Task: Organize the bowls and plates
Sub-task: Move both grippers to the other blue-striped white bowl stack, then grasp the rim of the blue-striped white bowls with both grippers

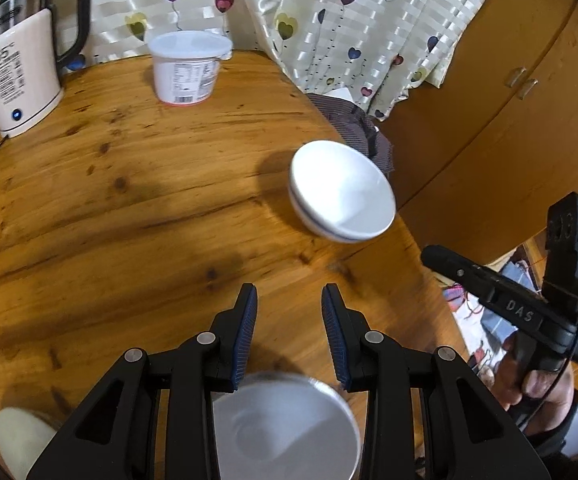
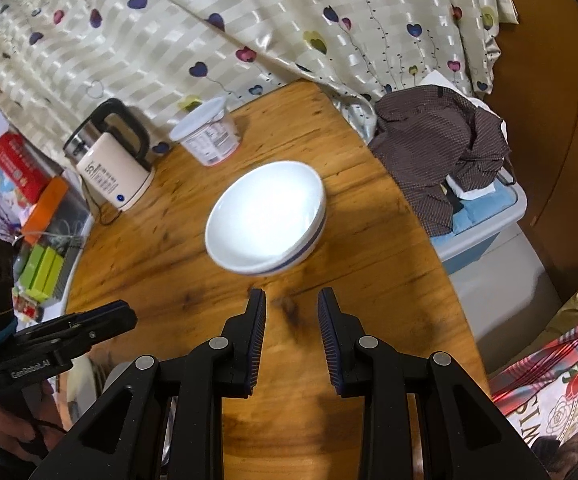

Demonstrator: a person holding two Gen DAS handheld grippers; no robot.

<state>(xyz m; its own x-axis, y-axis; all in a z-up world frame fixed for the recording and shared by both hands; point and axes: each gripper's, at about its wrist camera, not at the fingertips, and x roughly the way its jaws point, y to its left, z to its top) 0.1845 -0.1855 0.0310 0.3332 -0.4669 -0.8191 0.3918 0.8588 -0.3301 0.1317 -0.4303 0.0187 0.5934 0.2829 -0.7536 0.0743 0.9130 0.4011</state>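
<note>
A white bowl with a blue band [image 1: 343,192] [image 2: 267,216] sits on the round wooden table [image 1: 109,208] [image 2: 369,264] near its right edge. My left gripper [image 1: 289,300] hangs open over the table with nothing between its blue pads. A grey metal bowl [image 1: 285,424] lies under its body, partly hidden. A pale plate [image 1: 19,436] shows at the lower left. My right gripper [image 2: 292,302] is open and empty, just short of the white bowl. The right tool [image 1: 529,304] appears in the left wrist view, held by a hand; the left tool [image 2: 41,336] appears in the right wrist view.
An electric kettle [image 1: 25,68] [image 2: 109,160] and a lidded white tub [image 1: 187,68] [image 2: 209,134] stand at the table's far side by a heart-print curtain [image 2: 249,20]. A brown shirt [image 2: 445,144] lies on a blue bin [image 2: 485,224] beside the table. Boxes [image 2: 29,200] clutter the left.
</note>
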